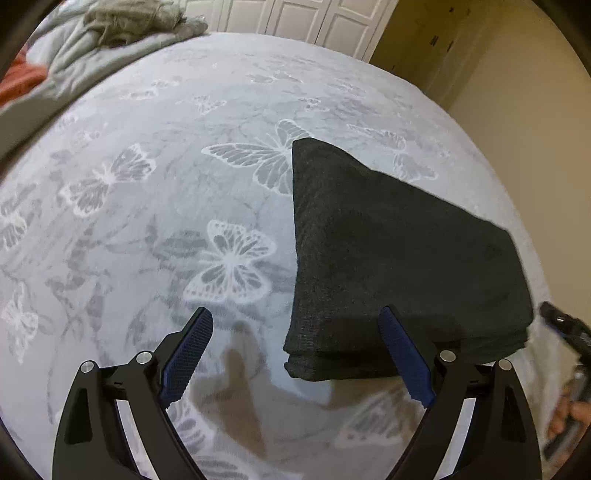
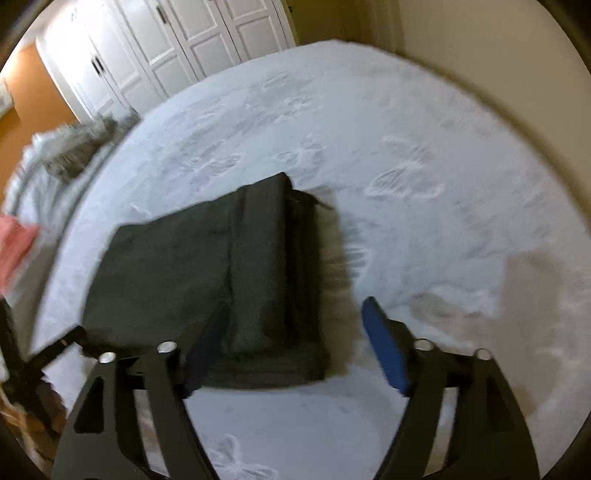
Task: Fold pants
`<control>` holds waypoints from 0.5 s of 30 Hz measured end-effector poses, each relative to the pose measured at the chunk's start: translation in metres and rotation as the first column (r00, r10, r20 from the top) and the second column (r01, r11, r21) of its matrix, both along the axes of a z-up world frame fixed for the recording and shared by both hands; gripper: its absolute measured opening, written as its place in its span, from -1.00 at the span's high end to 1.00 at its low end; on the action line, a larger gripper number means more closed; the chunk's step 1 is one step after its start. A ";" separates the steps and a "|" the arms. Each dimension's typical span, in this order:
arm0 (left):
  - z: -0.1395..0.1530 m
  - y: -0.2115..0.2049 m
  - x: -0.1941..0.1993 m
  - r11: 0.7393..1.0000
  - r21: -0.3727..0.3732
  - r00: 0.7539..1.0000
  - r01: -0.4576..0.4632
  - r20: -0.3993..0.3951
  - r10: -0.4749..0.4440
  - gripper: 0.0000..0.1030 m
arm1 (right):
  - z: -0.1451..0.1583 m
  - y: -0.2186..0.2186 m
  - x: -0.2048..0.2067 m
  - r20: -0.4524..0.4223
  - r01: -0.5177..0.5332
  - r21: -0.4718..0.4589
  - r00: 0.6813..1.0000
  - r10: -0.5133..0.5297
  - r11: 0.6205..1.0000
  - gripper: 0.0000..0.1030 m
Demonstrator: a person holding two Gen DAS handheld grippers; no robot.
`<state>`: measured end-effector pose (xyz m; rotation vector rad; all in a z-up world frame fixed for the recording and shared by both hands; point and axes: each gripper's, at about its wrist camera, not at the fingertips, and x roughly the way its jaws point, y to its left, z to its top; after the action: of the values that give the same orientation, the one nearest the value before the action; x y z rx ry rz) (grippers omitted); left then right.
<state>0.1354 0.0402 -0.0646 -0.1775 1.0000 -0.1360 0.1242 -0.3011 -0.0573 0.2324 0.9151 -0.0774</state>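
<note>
The dark grey pants [image 1: 399, 258] lie folded into a thick stacked rectangle on the bed. In the right wrist view the pants [image 2: 207, 280] show several layers along their right edge. My left gripper [image 1: 295, 317] is open and empty, just above the bed, its right finger over the near left corner of the pants. My right gripper [image 2: 295, 310] is open and empty above the near edge of the pants. The right gripper also shows at the right edge of the left wrist view [image 1: 565, 332].
The bed has a white cover with grey butterflies [image 1: 229, 258]. A rumpled grey blanket [image 1: 110, 33] and a red cloth [image 1: 22, 77] lie at the far left. White closet doors [image 2: 177, 40] and a beige wall [image 1: 517, 92] stand beyond the bed.
</note>
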 end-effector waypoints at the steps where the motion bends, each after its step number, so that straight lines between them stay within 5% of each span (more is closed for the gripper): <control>1: 0.001 -0.005 -0.002 0.999 0.034 1.000 0.001 0.018 -0.002 -0.73 | 0.001 0.004 -0.004 -0.004 0.000 -0.045 1.000 0.000 0.999 -0.62; 5: 0.013 -0.025 -0.016 0.992 0.121 0.995 0.035 0.085 -0.045 -0.73 | 0.005 0.021 -0.030 0.021 0.000 -0.194 1.000 0.004 0.981 -0.62; 7: 0.021 -0.032 -0.028 0.987 0.154 0.990 0.041 0.129 -0.061 -0.73 | 0.009 0.027 -0.052 0.071 0.008 -0.220 0.997 0.007 0.975 -0.78; 15: 0.052 -0.046 -0.080 0.966 0.252 0.963 0.055 0.244 -0.118 -0.73 | 0.018 0.028 -0.088 0.156 0.044 -0.151 0.988 -0.020 0.988 -0.87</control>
<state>0.0559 -0.0057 -0.0126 0.1081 0.7571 -0.1126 0.0362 -0.2734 -0.0398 0.1077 0.7472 -0.1575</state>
